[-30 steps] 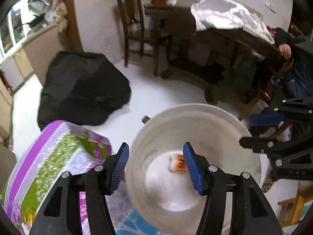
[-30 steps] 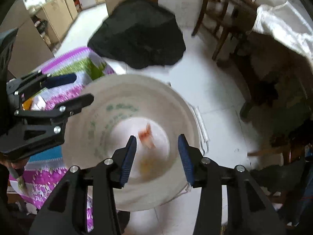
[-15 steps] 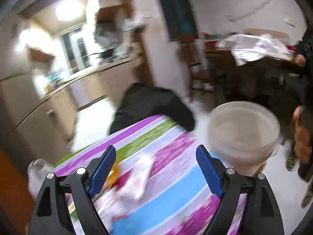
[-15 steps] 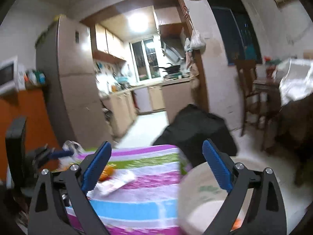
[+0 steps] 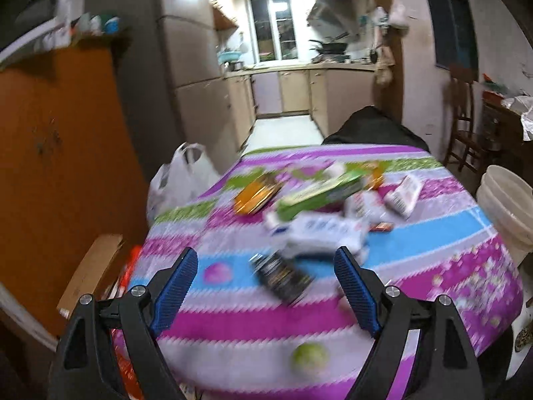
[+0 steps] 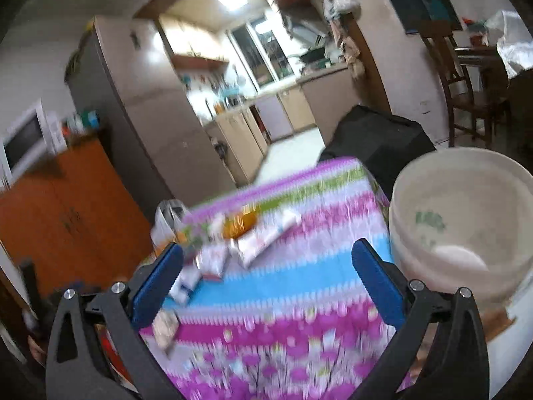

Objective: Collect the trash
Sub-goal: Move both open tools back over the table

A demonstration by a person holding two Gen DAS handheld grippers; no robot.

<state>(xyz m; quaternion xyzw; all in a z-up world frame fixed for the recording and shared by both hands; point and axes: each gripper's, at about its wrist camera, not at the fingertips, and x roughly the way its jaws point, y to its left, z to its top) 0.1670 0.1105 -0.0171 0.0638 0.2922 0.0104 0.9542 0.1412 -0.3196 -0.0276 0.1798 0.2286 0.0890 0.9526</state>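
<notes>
Several pieces of trash lie on the striped purple tablecloth: a black packet, a white and blue wrapper, a green box, an orange packet, a white packet. My left gripper is open and empty, just in front of the black packet. My right gripper is open and empty above the cloth. The white bucket stands at the table's right edge; it also shows in the left wrist view.
A green round fruit lies near the table's front edge. A white plastic bag hangs at the table's left. An orange cabinet stands left, a black covered object and a wooden chair behind.
Both grippers have swung up and left, away from over the bucket toward the table with the trash. Both have opened wider and stay empty.
</notes>
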